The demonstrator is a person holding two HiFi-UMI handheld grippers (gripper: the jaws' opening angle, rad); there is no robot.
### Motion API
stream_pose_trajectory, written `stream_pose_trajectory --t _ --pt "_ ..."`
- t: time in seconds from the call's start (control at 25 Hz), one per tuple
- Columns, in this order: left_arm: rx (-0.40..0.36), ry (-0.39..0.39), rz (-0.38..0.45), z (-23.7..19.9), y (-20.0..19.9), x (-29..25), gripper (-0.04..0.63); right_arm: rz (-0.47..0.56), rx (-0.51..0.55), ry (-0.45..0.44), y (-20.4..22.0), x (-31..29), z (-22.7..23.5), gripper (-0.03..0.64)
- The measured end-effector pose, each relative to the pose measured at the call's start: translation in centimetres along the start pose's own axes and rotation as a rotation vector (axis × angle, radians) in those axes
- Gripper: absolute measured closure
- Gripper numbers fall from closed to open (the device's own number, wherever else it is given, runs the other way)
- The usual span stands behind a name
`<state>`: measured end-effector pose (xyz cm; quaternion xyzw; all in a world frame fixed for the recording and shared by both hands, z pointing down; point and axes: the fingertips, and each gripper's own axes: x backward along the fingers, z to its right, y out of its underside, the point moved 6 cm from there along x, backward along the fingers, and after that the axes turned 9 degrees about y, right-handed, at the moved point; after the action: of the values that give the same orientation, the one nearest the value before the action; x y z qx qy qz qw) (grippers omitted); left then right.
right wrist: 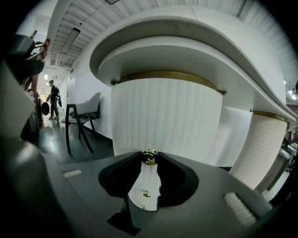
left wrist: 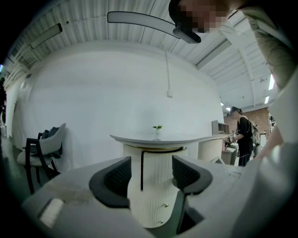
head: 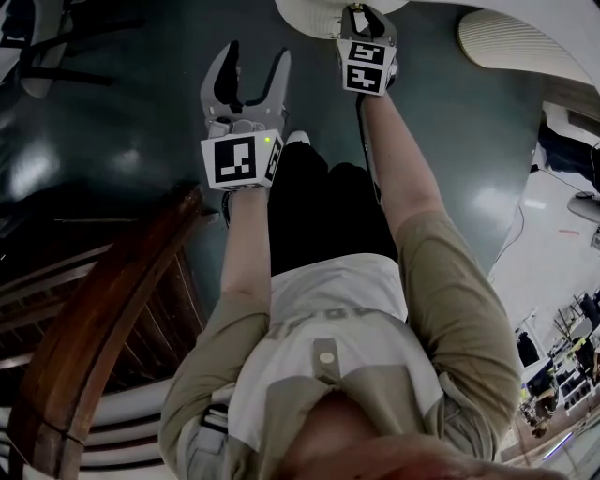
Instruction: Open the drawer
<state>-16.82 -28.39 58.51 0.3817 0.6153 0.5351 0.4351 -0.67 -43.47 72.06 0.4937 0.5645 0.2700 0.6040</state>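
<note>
A white ribbed round cabinet point(right wrist: 167, 116) stands under a curved white counter. The gold drawer knob point(right wrist: 149, 156) on its front sits between the tips of my right gripper point(right wrist: 149, 158), whose pads press on it from both sides. Two more small gold knobs point(right wrist: 146, 194) show lower on the cabinet front. In the head view my right gripper point(head: 366, 19) reaches up against the cabinet point(head: 314, 14), with its jaws hidden there. My left gripper point(head: 246, 89) hangs apart over the dark floor, open and empty. In the left gripper view it point(left wrist: 151, 174) faces the same cabinet point(left wrist: 153, 186) from a distance.
A dark-framed chair point(right wrist: 84, 114) stands left of the cabinet. A second ribbed pedestal point(right wrist: 260, 144) rises at the right. A brown wooden rail point(head: 103, 319) lies close at my left. A person point(left wrist: 243, 139) stands far off at the right. A small plant point(left wrist: 157, 128) sits on the counter.
</note>
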Motion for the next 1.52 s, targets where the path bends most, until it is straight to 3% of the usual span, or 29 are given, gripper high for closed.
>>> stream_pose_trajectory --t 0.76,1.52 --pt "0.003 -0.032 0.036 1.3 -1.9 2.6 0.319 -0.017 0.017 -0.028 2.0 4.0 -0.3 0.506" --pt "0.013 -0.033 -0.021 2.7 -4.5 6.6 0.319 -0.082 0.032 -0.055 4.3 9.0 -0.6 0.508"
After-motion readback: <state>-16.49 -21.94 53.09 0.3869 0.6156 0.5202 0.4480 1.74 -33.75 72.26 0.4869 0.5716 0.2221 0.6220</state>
